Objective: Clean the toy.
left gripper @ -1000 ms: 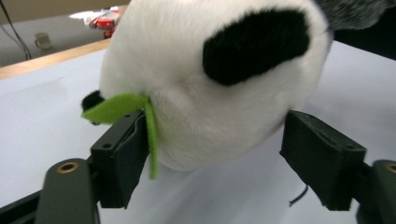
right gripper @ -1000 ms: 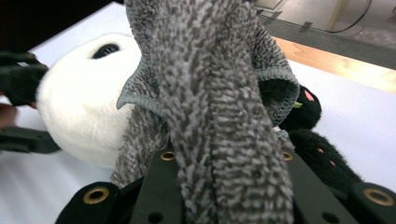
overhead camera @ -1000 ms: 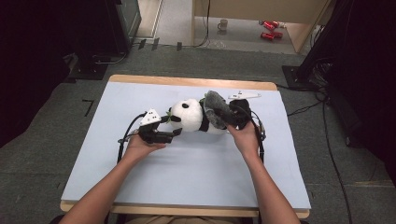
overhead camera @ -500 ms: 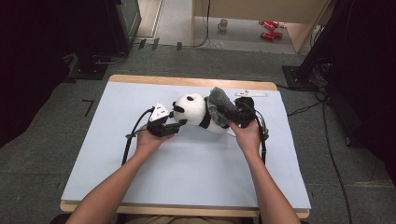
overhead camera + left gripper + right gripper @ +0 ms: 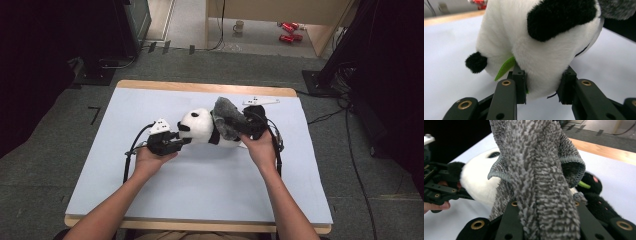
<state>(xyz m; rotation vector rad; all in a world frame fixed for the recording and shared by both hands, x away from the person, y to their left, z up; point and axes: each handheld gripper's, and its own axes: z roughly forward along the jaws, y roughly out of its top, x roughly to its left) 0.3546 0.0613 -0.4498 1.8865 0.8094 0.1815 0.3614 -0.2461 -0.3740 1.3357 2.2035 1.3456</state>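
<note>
Bench (image 5: pixel 150 200): pale blue-white top with a wooden edge, standing on grey carpet.

Panda (image 5: pixel 200 127): plush toy, white with black patches, lying on its side near the middle of the bench, head toward the person's left. In the left gripper view the panda (image 5: pixel 536 45) has a black ear patch, a small black round part at lower left and a green felt strip beside one jaw.

Cloth (image 5: pixel 227 117): grey, looped pile, draped over the panda's body on its right side. In the right gripper view the cloth (image 5: pixel 541 177) rises in a thick fold, with a stitched hem curling at each side.

Left tongs (image 5: pixel 176 142): held in the left hand (image 5: pixel 152 160), jaws pinching a fold of the panda's white plush at the head end. In their own view the left tongs (image 5: pixel 544 87) have plush pressed between both jaws.

Right tongs (image 5: pixel 250 125): held in the right hand (image 5: pixel 262 147), at the cloth over the panda's rear. In their own view the right tongs (image 5: pixel 544 206) have the cloth bunched between the jaws, pinched.

Floor beyond the bench: a mug (image 5: pixel 240 25) and red items (image 5: pixel 287 31), well apart from the bench.
</note>
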